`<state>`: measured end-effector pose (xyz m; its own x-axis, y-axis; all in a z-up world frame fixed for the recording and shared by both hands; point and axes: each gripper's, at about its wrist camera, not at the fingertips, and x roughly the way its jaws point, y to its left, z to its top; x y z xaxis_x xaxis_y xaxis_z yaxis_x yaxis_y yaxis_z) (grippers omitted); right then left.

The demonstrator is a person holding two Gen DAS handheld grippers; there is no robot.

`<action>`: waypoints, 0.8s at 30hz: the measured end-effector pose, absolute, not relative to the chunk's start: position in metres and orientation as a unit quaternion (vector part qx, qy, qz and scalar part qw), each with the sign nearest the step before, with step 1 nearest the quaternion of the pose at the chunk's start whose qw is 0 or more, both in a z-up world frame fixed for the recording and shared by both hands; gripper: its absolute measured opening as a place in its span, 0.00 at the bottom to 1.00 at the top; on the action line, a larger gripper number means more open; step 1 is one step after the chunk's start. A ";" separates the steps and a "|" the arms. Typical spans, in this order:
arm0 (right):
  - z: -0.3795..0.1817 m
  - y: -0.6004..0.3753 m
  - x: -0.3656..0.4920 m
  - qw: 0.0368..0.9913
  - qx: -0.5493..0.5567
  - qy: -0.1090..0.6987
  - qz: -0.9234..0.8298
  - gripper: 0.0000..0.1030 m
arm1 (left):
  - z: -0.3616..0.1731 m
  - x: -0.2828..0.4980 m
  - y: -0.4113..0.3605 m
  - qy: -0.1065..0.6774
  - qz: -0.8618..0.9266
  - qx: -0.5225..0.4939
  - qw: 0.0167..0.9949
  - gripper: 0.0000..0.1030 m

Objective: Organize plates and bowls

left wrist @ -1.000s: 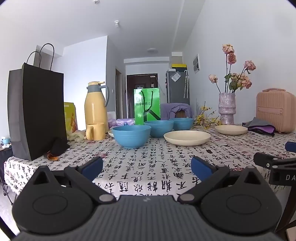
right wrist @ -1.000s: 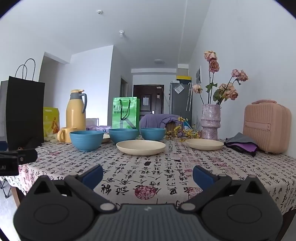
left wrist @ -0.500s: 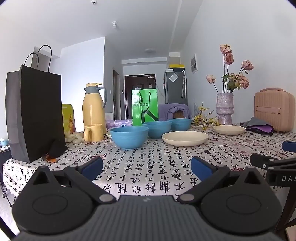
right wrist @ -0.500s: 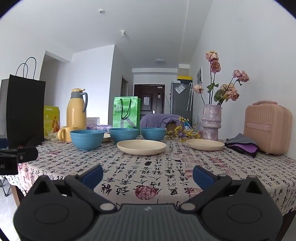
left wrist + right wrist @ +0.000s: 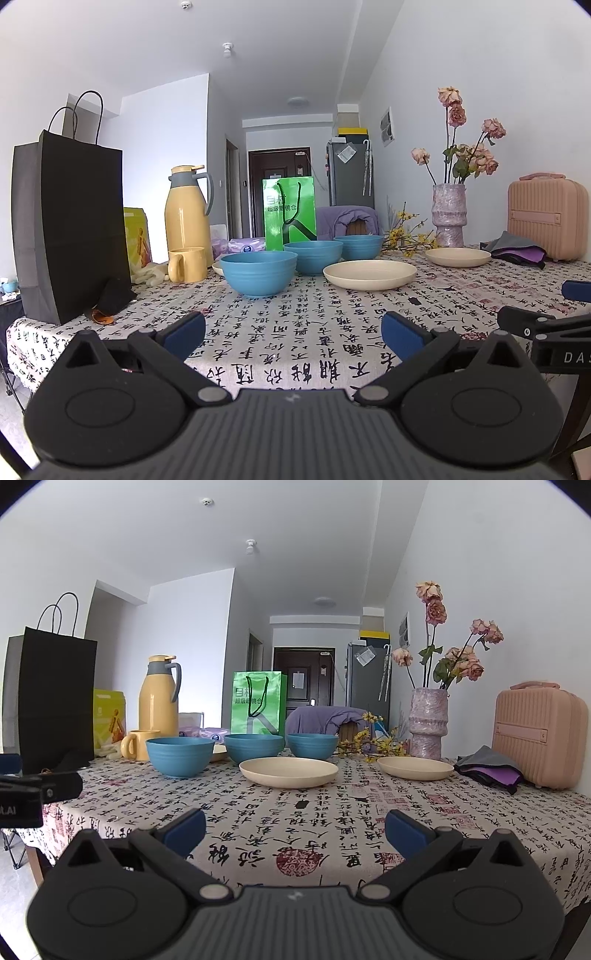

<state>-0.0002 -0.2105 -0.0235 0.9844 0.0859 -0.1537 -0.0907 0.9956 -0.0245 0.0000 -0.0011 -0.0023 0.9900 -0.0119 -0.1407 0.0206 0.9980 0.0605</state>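
Observation:
Three blue bowls stand in a row on the patterned tablecloth: the nearest (image 5: 259,272) (image 5: 180,756), the middle (image 5: 313,257) (image 5: 254,748) and the farthest (image 5: 358,247) (image 5: 312,746). A cream plate (image 5: 370,279) (image 5: 289,772) lies right of them. A second cream plate (image 5: 458,257) (image 5: 415,768) lies near the vase. A third cream plate (image 5: 218,268) peeks out behind the nearest bowl. My left gripper (image 5: 292,334) is open and empty at the near table edge. My right gripper (image 5: 294,829) is open and empty beside it.
A black paper bag (image 5: 70,225), yellow thermos (image 5: 187,214) and yellow mug (image 5: 187,264) stand at the left. A green bag (image 5: 289,213) stands behind the bowls. A vase of dried roses (image 5: 428,728), a pink case (image 5: 540,734) and folded cloth (image 5: 489,770) are at the right.
Both gripper views have shifted slightly; the left one has dropped a little and edged toward the table. Nothing on the table has moved. Both grippers stay open.

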 end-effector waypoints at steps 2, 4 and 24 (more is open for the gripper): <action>-0.023 -0.211 0.000 0.996 -0.014 0.077 0.044 1.00 | -0.002 0.000 -0.002 0.070 -0.009 0.031 0.997 1.00; -0.024 -0.210 0.000 0.996 -0.014 0.077 0.043 1.00 | -0.002 0.000 -0.002 0.070 -0.009 0.032 0.997 1.00; -0.023 -0.210 0.001 0.996 -0.004 0.080 0.043 1.00 | -0.002 0.003 0.000 0.072 -0.007 0.031 0.997 1.00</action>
<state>0.0012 -0.2100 -0.0233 0.9835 0.0857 -0.1594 -0.0869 0.9962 -0.0006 0.0028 -0.0003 -0.0017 0.9894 -0.0099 -0.1449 0.0188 0.9980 0.0606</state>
